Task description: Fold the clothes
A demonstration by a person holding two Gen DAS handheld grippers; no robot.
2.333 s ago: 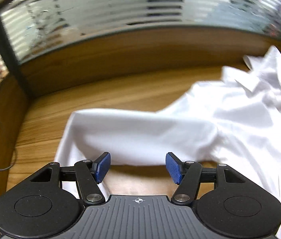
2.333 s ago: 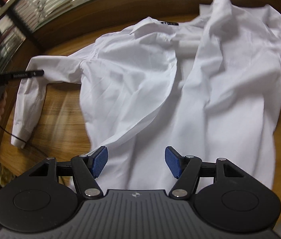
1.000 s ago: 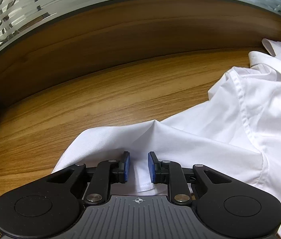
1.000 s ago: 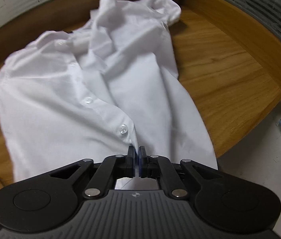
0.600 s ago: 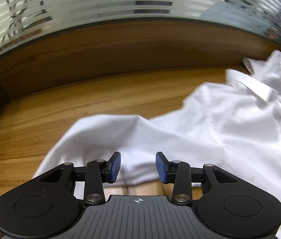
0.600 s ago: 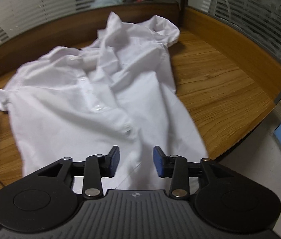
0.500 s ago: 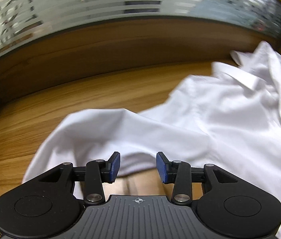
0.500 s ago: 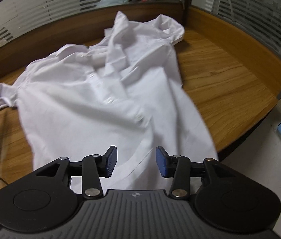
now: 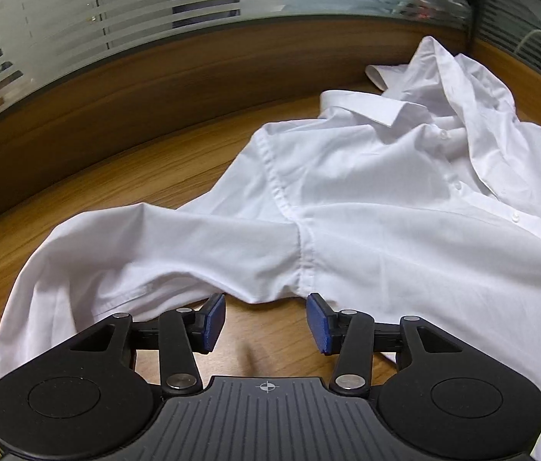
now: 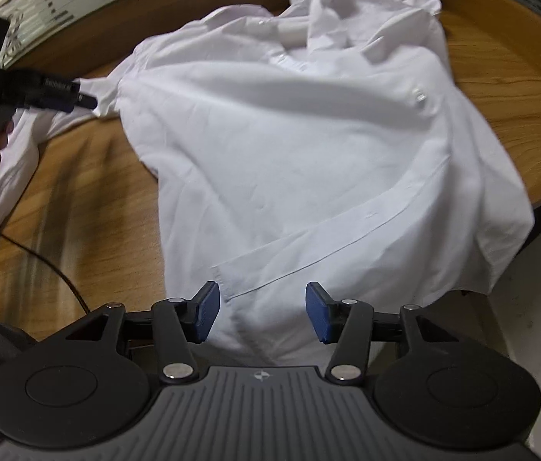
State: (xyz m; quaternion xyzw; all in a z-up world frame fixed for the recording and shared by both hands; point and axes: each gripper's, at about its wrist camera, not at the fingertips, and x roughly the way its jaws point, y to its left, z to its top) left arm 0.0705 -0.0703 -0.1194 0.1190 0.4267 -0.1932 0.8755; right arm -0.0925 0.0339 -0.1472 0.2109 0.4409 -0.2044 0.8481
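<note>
1. Shirt (image 9: 366,207) lies spread but rumpled on the table (image 9: 124,188), front up, buttoned; not folded. The far sleeve is bunched up near the collar (image 9: 370,105).
2. Left gripper (image 9: 266,320): jaws wide, nothing held. The near sleeve (image 9: 147,253) and armpit seam sit just ahead of its tips, and bare table lies between the jaws.
3. Right gripper (image 10: 258,313): jaws wide, empty. The hem (image 10: 297,265) lies just ahead of and under its tips, with a bit hanging off the table edge to its right.
4. Handling, my guess: thin woven cloth, light, limp and somewhat slippery. It will sag and crease, and will not hold its shape when lifted.
5. Grip spots, my guess: pinch doubled edges, meaning the hem, cuff, shoulder seam or placket, since they are thicker and slip less. Avoid pinching on buttons (image 9: 458,184).
6. Right view is motion-blurred, so fine wrinkles there are unclear.
</note>
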